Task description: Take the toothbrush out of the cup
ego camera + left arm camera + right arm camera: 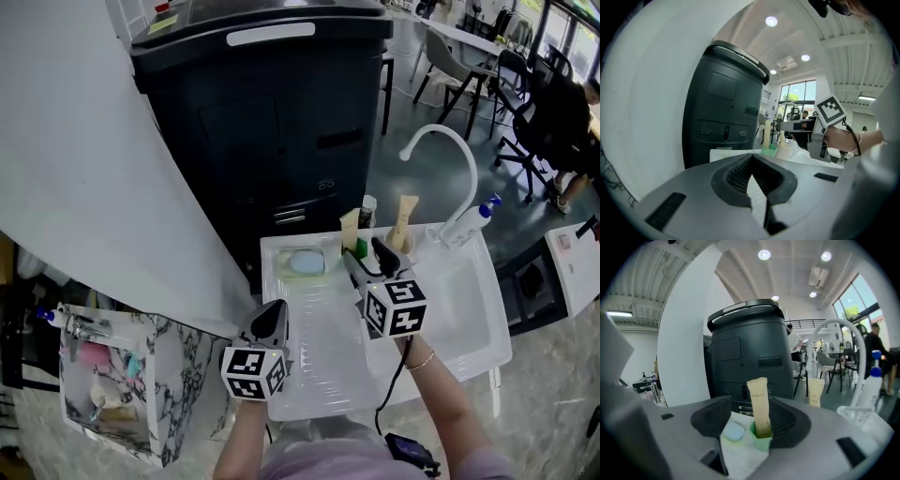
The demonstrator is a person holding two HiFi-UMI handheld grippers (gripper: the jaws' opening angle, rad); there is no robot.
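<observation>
Grey floor below, and on it a white sink unit with a ribbed drainboard left and basin right. Marbled cabinet off its left edge, tall black bin behind its back edge, office chairs farther off.

Along that back edge: one soap dish toward the left corner, two cups, one arched faucet, one blue-capped bottle. Green cup mid-edge, holding the toothbrush upright. Pale cup just beside, with a second cream sleeve.

Left gripper over the left edge toward the front — clenched on nothing. Right gripper spread wide either side of the green cup, gripping nothing.
</observation>
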